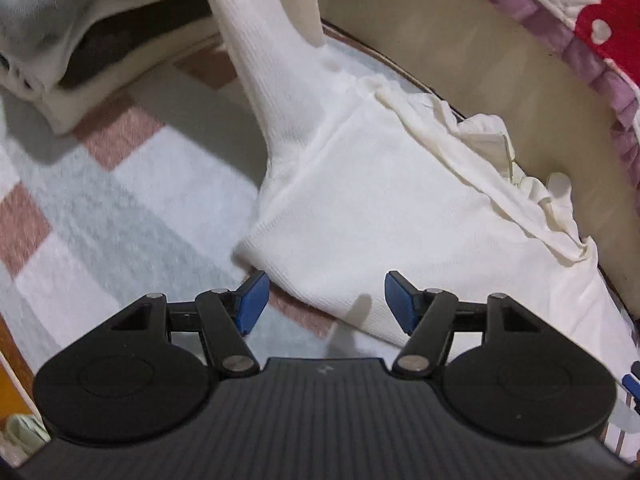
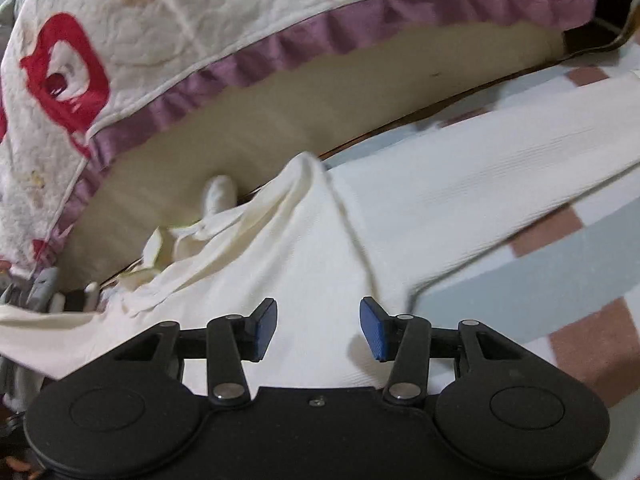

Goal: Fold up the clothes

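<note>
Cloth risk: white garment (image 1: pixel 360 208) lies half-folded on the checked blanket (image 1: pixel 100 220); left tool (image 1: pixel 326 300) and right tool (image 2: pixel 318 326) spread, empty; loose sleeve (image 1: pixel 256 52) could unravel the fold.

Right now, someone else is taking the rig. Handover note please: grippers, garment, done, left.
Left gripper: open, empty, fingers over the near edge of the white knit garment.
Right gripper: open, empty, over the garment's body.
Garment: lies on the checked blanket, against the beige bed base under the quilt. One sleeve runs out straight toward a pile of folded clothes. Collar edge is bunched at the base.
Done: cannot tell whether any fold is made.
Left: probably bring the sleeve in, smooth the collar, fold the body, stack it.
</note>
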Tool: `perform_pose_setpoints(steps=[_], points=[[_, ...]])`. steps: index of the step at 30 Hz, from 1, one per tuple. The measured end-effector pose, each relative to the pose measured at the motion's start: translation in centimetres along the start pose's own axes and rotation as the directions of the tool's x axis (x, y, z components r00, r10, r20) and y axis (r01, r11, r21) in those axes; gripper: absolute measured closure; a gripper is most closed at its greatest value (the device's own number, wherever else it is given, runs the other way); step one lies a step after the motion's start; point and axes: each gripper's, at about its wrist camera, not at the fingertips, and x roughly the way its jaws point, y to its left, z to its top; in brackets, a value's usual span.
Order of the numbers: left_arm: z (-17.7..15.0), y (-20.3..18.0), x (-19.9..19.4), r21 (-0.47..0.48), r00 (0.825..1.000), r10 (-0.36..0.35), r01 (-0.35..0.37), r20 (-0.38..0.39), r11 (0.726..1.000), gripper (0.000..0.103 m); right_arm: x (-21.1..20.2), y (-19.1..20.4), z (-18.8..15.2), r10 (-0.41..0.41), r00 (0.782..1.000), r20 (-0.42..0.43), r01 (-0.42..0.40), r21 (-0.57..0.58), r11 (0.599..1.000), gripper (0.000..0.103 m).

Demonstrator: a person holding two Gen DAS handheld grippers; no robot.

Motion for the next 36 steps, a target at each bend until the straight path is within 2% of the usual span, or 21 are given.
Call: perform_pose_setpoints(steps=[3,7,11,14,15,16,17,19,22,24,25,26,28,30,32,34,36], points=[[0.0,0.7,0.7,-0.055,1.000,-0.014,0.012,-0.026,0.998,0.039,-0.4,1.1,-0.1,0.004,1.000,0.005,-0.004,-0.065,0.998,0.051],[0.2,1.9,1.8,-0.114,0.997,-0.018,0.010,-0.069,0.993,0.040,0.9,1.0,-0.8,-0.026,0.999,-0.036,0.021,-0.122,0.992,0.054],[0.8,2.1,2.7,-0.142,0.999,-0.036,0.029,-0.041,0.989,0.040,4.3,0.7,-0.8,-0.083,0.994,-0.071,0.070,-0.163,0.984,0.054],[1.0,2.4,2.1,-0.192,0.996,-0.076,0.084,0.045,0.978,0.040,6.0,-0.2,-0.9,-0.117,0.988,-0.099,0.103,-0.138,0.985,0.055],[1.0,2.5,1.9,-0.196,0.995,-0.084,0.093,0.052,0.976,0.040,5.7,-0.4,-0.9,-0.110,0.990,-0.085,0.099,-0.124,0.987,0.059],[1.1,2.6,1.8,-0.198,0.995,-0.087,0.097,0.057,0.975,0.040,5.4,-0.6,-0.8,-0.086,0.992,-0.089,0.077,-0.107,0.991,0.089],[1.0,2.6,1.8,-0.192,0.996,-0.068,0.076,0.049,0.979,0.040,5.1,-0.8,-0.9,-0.070,0.992,-0.103,0.060,-0.097,0.993,0.103],[0.8,2.7,1.9,-0.177,0.999,-0.027,0.033,0.032,0.984,0.040,4.5,-1.0,-1.2,-0.082,0.990,-0.115,0.073,-0.082,0.994,0.102],[0.7,2.6,2.1,-0.143,0.999,0.050,-0.049,0.001,0.989,0.040,3.5,-2.1,-1.5,-0.067,0.990,-0.122,0.071,0.032,0.997,0.102],[0.7,2.8,2.0,-0.138,0.998,0.056,-0.055,0.003,0.989,0.040,2.9,-2.9,-1.8,-0.056,0.991,-0.125,0.069,0.107,0.992,0.100],[0.8,3.0,2.0,-0.147,0.999,0.045,-0.044,0.004,0.988,0.040,2.5,-3.3,-1.9,-0.050,0.991,-0.127,0.069,0.145,0.987,0.091],[0.8,3.3,1.9,-0.167,1.000,0.027,-0.026,0.005,0.986,0.040,2.2,-3.7,-2.0,-0.045,0.991,-0.128,0.068,0.182,0.981,0.088],[0.7,3.9,2.1,-0.219,1.000,-0.022,0.018,-0.018,0.976,0.040,1.6,-4.4,-2.2,-0.034,0.991,-0.130,0.066,0.256,0.964,0.056],[0.4,4.2,2.5,-0.256,0.997,-0.064,0.050,-0.044,0.965,0.039,1.5,-4.8,-3.1,-0.006,0.991,-0.135,0.049,0.321,0.946,0.055],[0.6,3.7,2.6,-0.216,0.997,-0.048,0.034,-0.060,0.976,0.039,1.5,-5.1,-4.2,0.028,0.990,-0.140,0.028,0.382,0.924,0.055],[0.6,3.4,2.7,-0.208,0.998,-0.049,0.039,-0.043,0.977,0.038,1.6,-5.3,-5.3,0.062,0.988,-0.143,0.007,0.442,0.897,0.055],[0.8,3.3,3.2,-0.225,0.999,-0.050,0.051,0.008,0.973,0.038,2.0,-5.7,-5.4,0.068,0.992,-0.104,-0.009,0.477,0.879,0.056]])
